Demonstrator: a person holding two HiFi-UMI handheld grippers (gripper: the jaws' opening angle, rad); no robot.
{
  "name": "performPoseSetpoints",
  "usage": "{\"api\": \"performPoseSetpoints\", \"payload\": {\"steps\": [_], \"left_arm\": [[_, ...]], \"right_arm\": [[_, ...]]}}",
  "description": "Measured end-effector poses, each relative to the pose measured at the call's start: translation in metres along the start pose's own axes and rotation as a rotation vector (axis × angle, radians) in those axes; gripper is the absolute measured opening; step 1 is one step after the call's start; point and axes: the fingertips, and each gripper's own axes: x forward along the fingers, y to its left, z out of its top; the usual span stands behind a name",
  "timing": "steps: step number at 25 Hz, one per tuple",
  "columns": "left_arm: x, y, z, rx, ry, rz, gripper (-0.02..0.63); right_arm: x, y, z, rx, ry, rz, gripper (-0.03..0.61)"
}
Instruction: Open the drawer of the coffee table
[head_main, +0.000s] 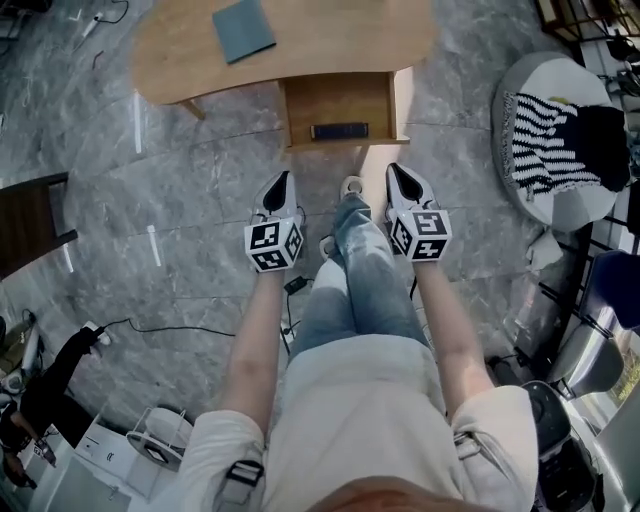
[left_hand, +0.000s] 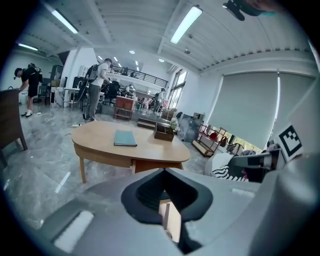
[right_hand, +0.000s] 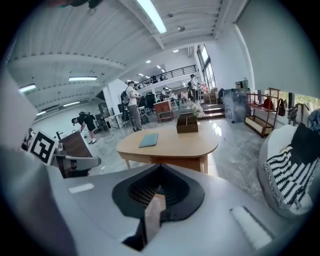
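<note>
Overhead, the coffee table shows a smooth, rounded top of pale wood with a flat teal book lying on it. It stands on a glossy grey marbled floor, and its boxy wooden drawer juts out open from the near edge, with a slim dark oblong thing at its front wall. The left gripper and the right gripper, each grey-shelled and carrying a black-and-white marker cube, have their jaws pressed together on nothing. They are held either side of the person's denim-clad legs, apart from the drawer, which lies ahead of and between them.
</note>
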Motion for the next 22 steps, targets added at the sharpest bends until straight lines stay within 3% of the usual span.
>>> {"api": "performPoseSetpoints", "payload": {"steps": [7, 13, 22], "left_arm": [[-0.065, -0.032, 0.054, -0.005, -0.052, 0.018, 0.000], [-0.108, -0.070, 0.092, -0.006, -0.068, -0.033, 0.000], [-0.156, -0.113, 0.126, 0.071, -0.082, -0.076, 0.000]], "right_arm": [[-0.070, 0.043, 0.059, -0.053, -0.073, 0.037, 0.002], [-0.120, 0.069, 0.098, -0.107, -0.118, 0.049, 0.002], [-0.179, 0.113, 0.137, -0.148, -0.204, 0.124, 0.002]]}}
